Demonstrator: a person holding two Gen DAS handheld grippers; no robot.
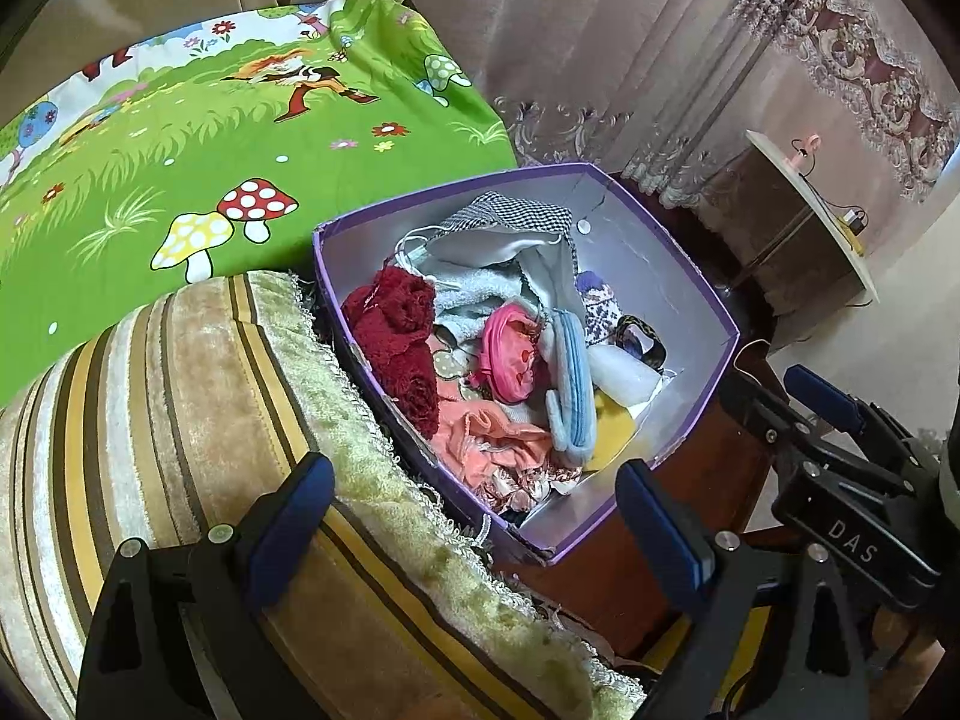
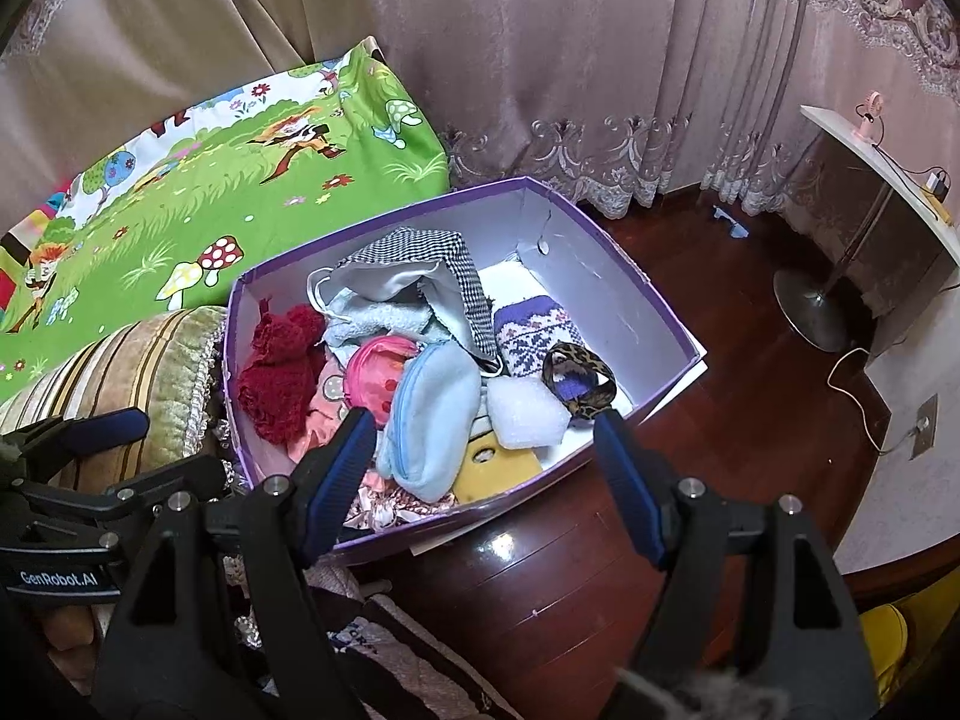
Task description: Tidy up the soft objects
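A purple cardboard box [image 2: 606, 252] with a pale, smooth lining sits on a dark, glossy wooden table [image 2: 540, 588], its left wall against a striped velvet cushion [image 1: 150, 396] with a shaggy fringe. Inside lies a loose heap of soft things: a dark red crocheted piece [image 2: 276, 372] at the left, a checked woven cloth [image 2: 420, 252] folded over grey fabric at the back, a round pink pouch [image 2: 375, 372], a fluffy light-blue pouch [image 2: 432, 420] with a zip edge, a patterned knit sock [image 2: 534, 330], a white foam block [image 2: 525, 411], a leopard-print band [image 2: 579, 381], a yellow item [image 2: 495, 465] at the bottom, and crumpled salmon fabric [image 1: 486, 438].

Behind the box, a green cartoon-print sheet [image 1: 180, 168] with mushrooms lies flat; heavy embroidered curtains [image 2: 540, 60] hang beyond.

Both tongs stand released and empty: the left gripper [image 1: 474, 522] hovers over the cushion edge and the box's near corner, the right gripper [image 2: 480, 480] over the box's near rim, blue pads apart.
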